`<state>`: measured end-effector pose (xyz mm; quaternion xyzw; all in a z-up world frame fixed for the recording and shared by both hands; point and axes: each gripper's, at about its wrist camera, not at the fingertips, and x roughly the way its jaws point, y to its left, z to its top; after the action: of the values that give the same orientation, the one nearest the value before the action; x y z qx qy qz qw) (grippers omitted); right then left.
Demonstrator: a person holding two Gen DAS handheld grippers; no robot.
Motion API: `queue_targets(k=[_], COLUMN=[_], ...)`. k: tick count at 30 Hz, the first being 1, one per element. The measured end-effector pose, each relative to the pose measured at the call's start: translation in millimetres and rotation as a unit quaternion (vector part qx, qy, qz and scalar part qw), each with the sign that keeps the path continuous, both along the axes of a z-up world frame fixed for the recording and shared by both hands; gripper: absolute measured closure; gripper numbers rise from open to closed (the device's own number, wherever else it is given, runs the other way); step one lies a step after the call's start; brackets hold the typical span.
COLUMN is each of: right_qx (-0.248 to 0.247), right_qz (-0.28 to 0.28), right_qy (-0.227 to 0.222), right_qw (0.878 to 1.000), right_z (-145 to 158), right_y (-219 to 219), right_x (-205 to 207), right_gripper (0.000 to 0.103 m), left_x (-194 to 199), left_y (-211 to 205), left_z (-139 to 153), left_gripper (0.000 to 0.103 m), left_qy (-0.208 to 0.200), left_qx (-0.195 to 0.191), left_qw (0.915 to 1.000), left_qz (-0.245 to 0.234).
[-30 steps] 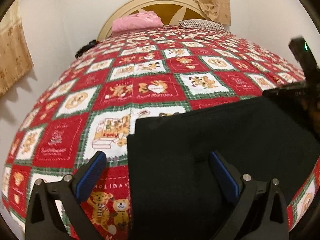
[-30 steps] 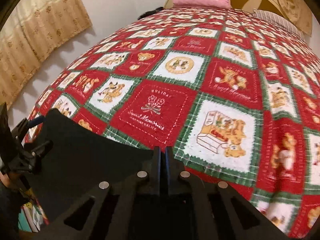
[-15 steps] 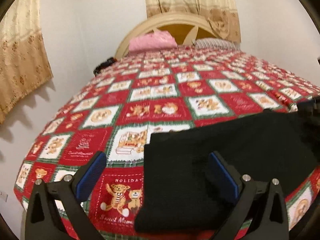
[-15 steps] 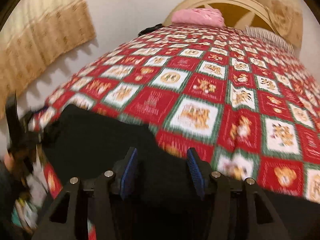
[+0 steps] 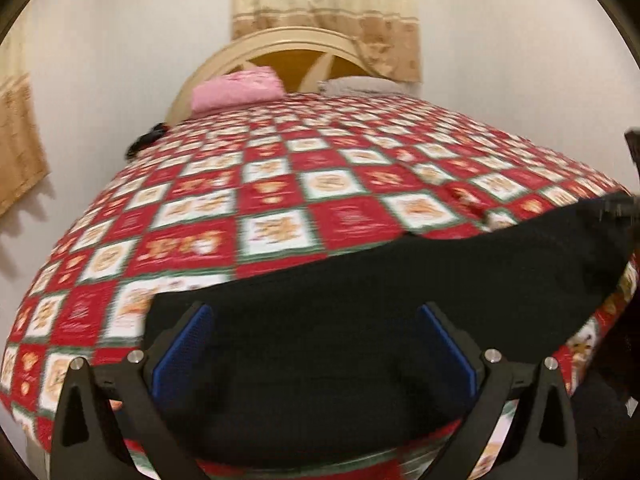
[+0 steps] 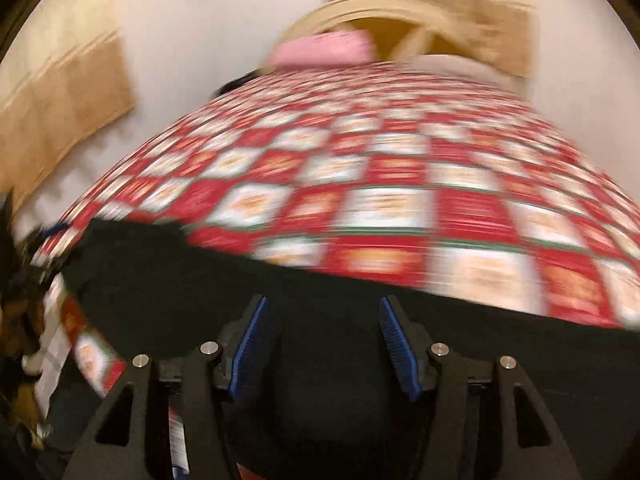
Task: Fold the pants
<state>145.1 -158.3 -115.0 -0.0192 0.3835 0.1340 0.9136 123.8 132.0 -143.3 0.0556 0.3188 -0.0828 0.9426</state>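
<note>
From the left wrist, the left gripper [image 5: 312, 344] has its blue-padded fingers [image 5: 182, 350] spread wide, nothing pinched between them. Below and ahead of them the black pants [image 5: 360, 280] lie flat in a folded slab across the near edge of the bed, on the red, white and green patchwork quilt [image 5: 280, 200]. The quilt squares carry teddy-bear pictures and some lettering, but it is too smeared to read here. At the head of the bed sit a pink pillow [image 5: 236, 90] and a pale striped one [image 5: 360, 86], backed by a cream arched headboard [image 5: 280, 44] and a tan curtain [image 5: 324, 8]. A dark object [image 5: 146, 140] lies at the quilt's left edge.

From the right wrist, everything is heavily blurred. The right gripper [image 6: 326, 336] also has its fingers [image 6: 250, 340] parted, though less widely, and empty, with the pants [image 6: 320, 320] spread beneath them. Only this view shows a second curtain [image 6: 68, 96] broadly on the left wall, and dark shapes at the far left edge that I cannot identify.
</note>
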Motion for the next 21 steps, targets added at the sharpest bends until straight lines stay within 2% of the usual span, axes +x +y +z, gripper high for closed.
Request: queue_targets(k=[2,5,8,11,12,14,16,17,19,21], right_qx=[-0.007,-0.016,-0.037,-0.02,-0.012,0.018,0.05,0.072,0.097,0.112], right_qz=[-0.074,-0.171,-0.262,-0.312,-0.332,-0.346,-0.339,-0.329,-0.323,-0.303], right_qy=[-0.008,-0.012,-0.023,-0.046,-0.044,-0.028,-0.005,0.01,0.039,0.029], right_qw=[0.997,0.985,0.964,0.949,0.942,0.938,0.94,0.942,0.941,0.946], right_z=[9.6,18.6,24.9,35.8,37.9,37.8,33.7,29.6,19.1,20.8], right_y=[-57.7,-140.6,-206.7,-252.9,-271.1,-299.2,-313.3,-319.1,-327.9,-328.4], right_x=[-6.4,-24.7,-43.3,-51.4,-49.4,-42.6,-34.2,-28.6,-16.4,-14.4], right_gripper=[0.044,0.044,0.044,0.044,0.044,0.045,0.059,0.06,0.084,0.094], left_x=[4.0,9.1,15.3,21.3,23.2,28.0,31.2,31.8,32.3,31.6], left_y=[-21.9,-49.8,-70.0,-81.6,-83.4,-83.3,-81.1,-80.4,-80.8,-82.0], left_z=[-3.0,-6.6,-10.2,-14.9,-17.1,-22.6,-28.8,-31.9,-34.2,-32.6], left_gripper=[0.0,0.0,0.0,0.0,0.0,0.0,0.0,0.0,0.0,0.0], left_qy=[0.008,0.017,0.025,0.032,0.033,0.039,0.051,0.056,0.062,0.059], left_qx=[0.002,0.003,0.008,0.012,0.016,0.024,0.021,0.02,0.021,0.022], left_qw=[0.9997,0.9984,0.9973,0.9967,0.9967,0.9968,0.9968,0.9967,0.9964,0.9965], left_qz=[-0.023,-0.053,-0.069,-0.074,-0.073,-0.065,-0.058,-0.056,-0.054,-0.055])
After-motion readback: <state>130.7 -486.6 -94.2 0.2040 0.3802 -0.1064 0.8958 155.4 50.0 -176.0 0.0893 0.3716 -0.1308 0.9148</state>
